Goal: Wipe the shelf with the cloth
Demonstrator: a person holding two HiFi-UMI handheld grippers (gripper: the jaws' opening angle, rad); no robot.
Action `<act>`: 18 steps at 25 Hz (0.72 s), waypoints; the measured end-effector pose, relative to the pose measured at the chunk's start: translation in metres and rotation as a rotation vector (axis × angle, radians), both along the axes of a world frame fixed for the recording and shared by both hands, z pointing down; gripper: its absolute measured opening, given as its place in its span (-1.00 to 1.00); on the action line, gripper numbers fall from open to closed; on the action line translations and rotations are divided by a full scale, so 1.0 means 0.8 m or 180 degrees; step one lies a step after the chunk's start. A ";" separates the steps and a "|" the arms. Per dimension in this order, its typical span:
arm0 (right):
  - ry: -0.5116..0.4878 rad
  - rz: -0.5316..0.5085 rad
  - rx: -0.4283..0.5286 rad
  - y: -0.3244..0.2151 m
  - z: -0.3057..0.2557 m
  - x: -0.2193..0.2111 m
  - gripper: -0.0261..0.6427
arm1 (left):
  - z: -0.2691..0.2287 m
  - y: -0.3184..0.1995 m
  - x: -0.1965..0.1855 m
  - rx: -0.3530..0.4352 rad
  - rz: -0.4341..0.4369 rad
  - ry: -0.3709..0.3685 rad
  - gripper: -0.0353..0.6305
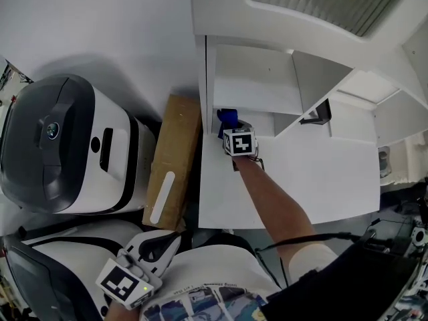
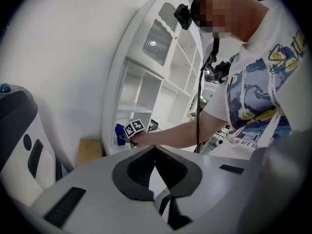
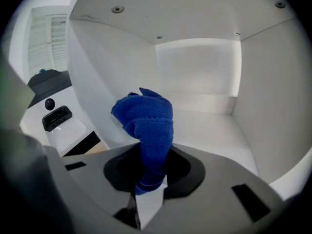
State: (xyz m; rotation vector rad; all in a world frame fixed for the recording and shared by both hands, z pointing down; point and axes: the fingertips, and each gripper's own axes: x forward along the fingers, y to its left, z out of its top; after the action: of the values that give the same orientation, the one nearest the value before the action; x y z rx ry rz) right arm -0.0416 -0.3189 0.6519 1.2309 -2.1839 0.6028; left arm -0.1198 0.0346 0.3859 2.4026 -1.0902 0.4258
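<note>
A blue cloth (image 3: pixel 146 116) stands bunched up out of my right gripper (image 3: pixel 148 165), which is shut on its lower end. It hangs just above the white floor of a shelf compartment (image 3: pixel 214 130), beside the left wall. In the head view the right gripper (image 1: pixel 233 130) reaches into the lower left compartment of the white shelf (image 1: pixel 301 179), with the cloth (image 1: pixel 227 118) at its tip. My left gripper (image 1: pixel 162 243) is held low by the person's body, away from the shelf. Its jaws meet with nothing between them (image 2: pixel 155 162). The left gripper view also shows the cloth (image 2: pixel 119 133) far off.
A white and black machine (image 1: pixel 67 152) stands left of the shelf, with a cardboard box (image 1: pixel 175 159) wedged between them. A small dark object (image 1: pixel 319 114) sits in the compartment to the right. Compartment walls close in left, right and above the cloth.
</note>
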 end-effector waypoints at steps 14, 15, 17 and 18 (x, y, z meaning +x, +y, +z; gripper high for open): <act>0.0338 -0.0075 -0.0114 0.001 0.027 0.031 -0.63 | 0.001 -0.001 0.002 -0.0013 -0.0003 0.0029 -0.86; 0.0386 -0.0018 -0.0112 0.001 0.024 0.044 -0.63 | 0.000 -0.002 0.005 -0.0014 0.0018 0.0046 -0.86; 0.0449 0.0092 -0.0120 0.000 0.021 0.069 -0.62 | -0.002 -0.004 0.011 0.0004 0.0059 0.0070 -0.86; 0.0469 0.0138 -0.0122 -0.001 0.021 0.081 -0.63 | -0.002 -0.005 0.013 0.0014 0.0081 0.0066 -0.86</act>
State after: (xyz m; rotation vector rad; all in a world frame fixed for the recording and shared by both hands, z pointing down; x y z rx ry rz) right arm 0.0234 -0.3196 0.6687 1.2644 -2.0202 0.5507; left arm -0.1091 0.0305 0.3841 2.4218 -1.0536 0.4065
